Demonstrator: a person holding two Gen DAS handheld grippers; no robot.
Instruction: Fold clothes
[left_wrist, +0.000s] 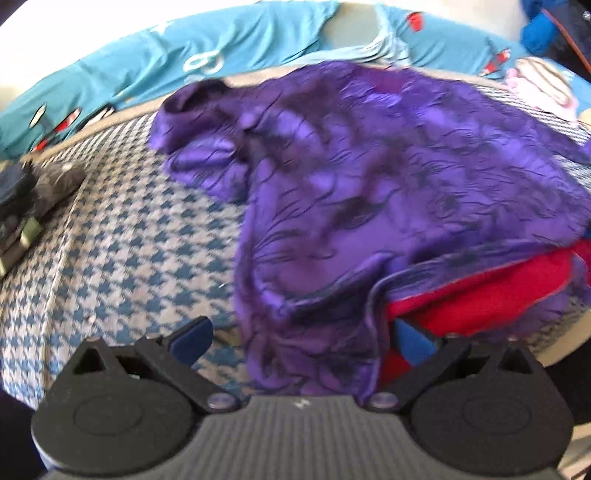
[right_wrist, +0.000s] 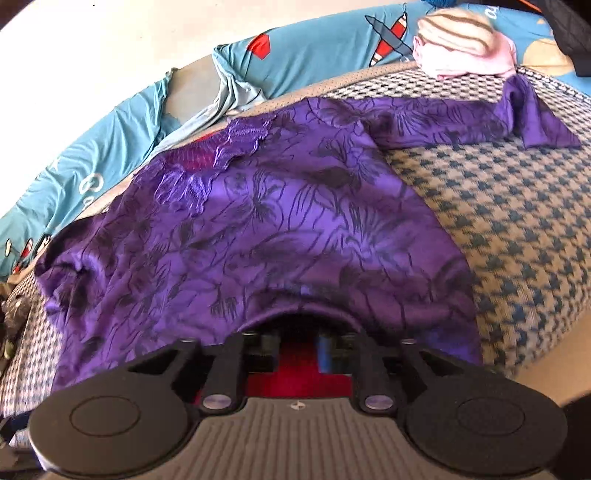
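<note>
A purple garment (left_wrist: 369, 177) with a dark floral print lies spread on the houndstooth surface (left_wrist: 122, 251), and red fabric (left_wrist: 491, 291) shows under its lifted hem. My left gripper (left_wrist: 301, 339) is open at the near edge, its blue pads (left_wrist: 192, 339) wide apart with a fold of the hem between them. In the right wrist view the purple garment (right_wrist: 277, 221) arches over my right gripper (right_wrist: 297, 349). Its fingers are drawn close together under the hem with red fabric (right_wrist: 295, 380) between them. The fingertips are hidden by the cloth.
A teal printed sheet (left_wrist: 229, 40) runs along the far side. A folded pink and striped cloth (right_wrist: 465, 44) sits at the far right corner. A dark object (left_wrist: 33, 188) lies at the left edge. Bare houndstooth surface (right_wrist: 517, 214) shows right of the garment.
</note>
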